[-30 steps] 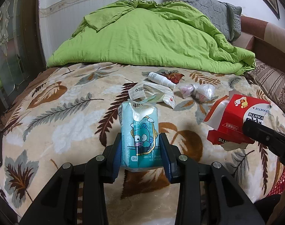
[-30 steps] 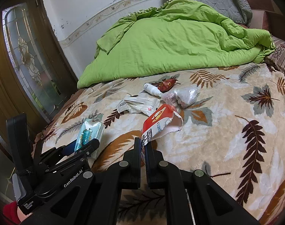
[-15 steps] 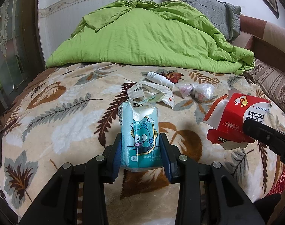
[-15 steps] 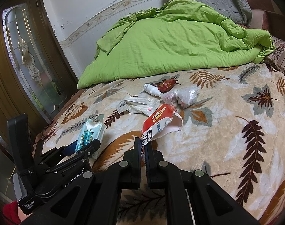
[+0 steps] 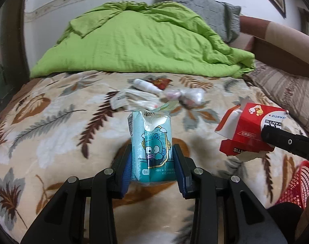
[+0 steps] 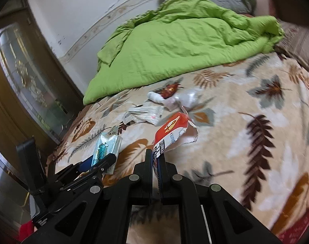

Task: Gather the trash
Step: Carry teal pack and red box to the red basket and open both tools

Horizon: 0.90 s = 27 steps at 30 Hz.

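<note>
Teal tissue packet (image 5: pixel 152 142) is sitting pinched upright in the left gripper (image 5: pixel 153 162) while the right gripper (image 6: pixel 156 160) is clamping the torn red carton (image 6: pixel 172 132), both seemingly lifted clear of the leaf-print blanket (image 5: pixel 52 132) for dropping into the red basket (image 5: pixel 296 185).

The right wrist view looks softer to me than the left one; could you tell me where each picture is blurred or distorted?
Right wrist view: motion smear across the leaf-print blanket and green duvet; the right gripper and its red carton stay crisp. Left wrist view: milder blur on the far litter, while the teal packet in the left gripper is sharp. Both views bend at the edges from the fisheye.
</note>
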{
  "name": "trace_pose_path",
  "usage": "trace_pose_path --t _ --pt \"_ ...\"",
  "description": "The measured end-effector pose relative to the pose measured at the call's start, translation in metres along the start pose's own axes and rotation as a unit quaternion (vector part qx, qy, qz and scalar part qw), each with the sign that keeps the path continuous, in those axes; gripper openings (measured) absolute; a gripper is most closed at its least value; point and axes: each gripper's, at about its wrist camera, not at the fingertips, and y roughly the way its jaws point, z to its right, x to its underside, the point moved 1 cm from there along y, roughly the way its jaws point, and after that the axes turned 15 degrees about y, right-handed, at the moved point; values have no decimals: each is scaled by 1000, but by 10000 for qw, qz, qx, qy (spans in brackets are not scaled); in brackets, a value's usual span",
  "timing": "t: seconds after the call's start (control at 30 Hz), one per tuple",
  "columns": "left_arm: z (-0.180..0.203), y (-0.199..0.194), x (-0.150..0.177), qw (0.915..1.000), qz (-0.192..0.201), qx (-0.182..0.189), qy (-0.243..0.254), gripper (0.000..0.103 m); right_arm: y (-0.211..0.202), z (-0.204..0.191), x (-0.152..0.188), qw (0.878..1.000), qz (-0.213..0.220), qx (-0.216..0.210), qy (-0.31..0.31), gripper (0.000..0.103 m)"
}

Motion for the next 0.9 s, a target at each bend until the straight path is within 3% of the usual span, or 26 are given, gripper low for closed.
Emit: trace_pose_path --t 0.27,0.47,0.67,0.87,0.9 --pt "50 -17 -13 9967 177 704 357 36 -82 47 -6 9985 340 295 298 5" --pt "112 -38 -34 9842 308 1590 714 36 -161 90 -1 9929 716 867 386 5" --pt "200 -57 -44 9559 252 2609 1321 36 -232 140 9 9811 956 1546 666 5" --pt "280 -57 -44 9207 -174 3497 1720 37 -263 179 21 9715 924 1901 1072 7" --pt "290 -56 -43 9151 -241 3617 1763 42 -264 182 23 9706 896 1941 1102 7"
